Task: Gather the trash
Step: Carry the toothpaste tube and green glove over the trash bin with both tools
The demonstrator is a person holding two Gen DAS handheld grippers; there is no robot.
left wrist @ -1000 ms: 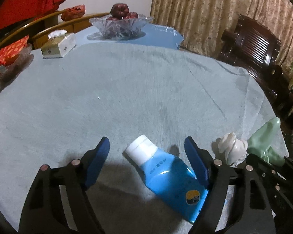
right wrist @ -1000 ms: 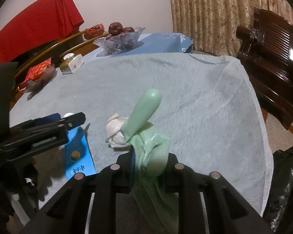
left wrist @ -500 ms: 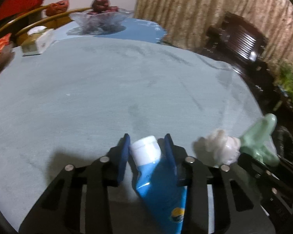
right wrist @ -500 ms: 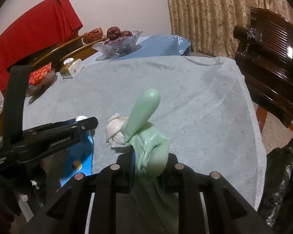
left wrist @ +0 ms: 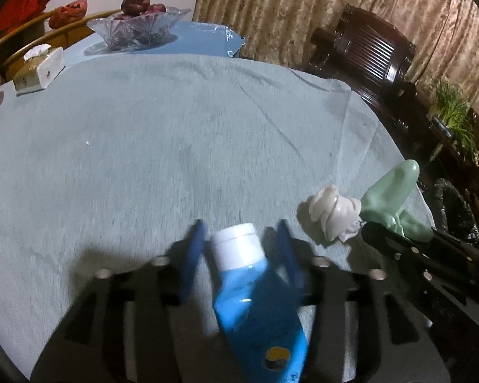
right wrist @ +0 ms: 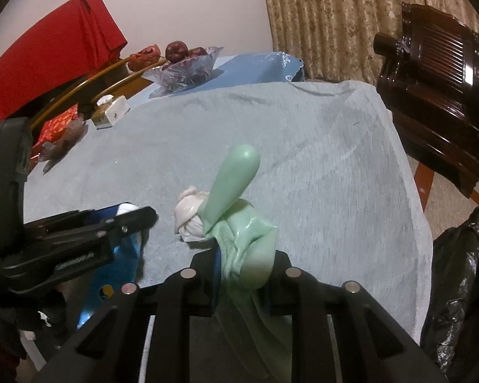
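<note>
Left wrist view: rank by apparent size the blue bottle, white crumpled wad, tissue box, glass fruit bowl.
1. blue bottle, largest, though nearest the camera, which inflates it.
2. glass fruit bowl, far across the table.
3. White crumpled wad and tissue box look about alike; the box is much farther off, so no ranking between them.

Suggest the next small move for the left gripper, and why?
Probably close the left gripper again on the blue bottle. Its jaws have just been opening, and the bottle's white-capped neck sits between the blue pads with gaps either side, so nothing is gripped. The right gripper already clamps the green glove.
</note>
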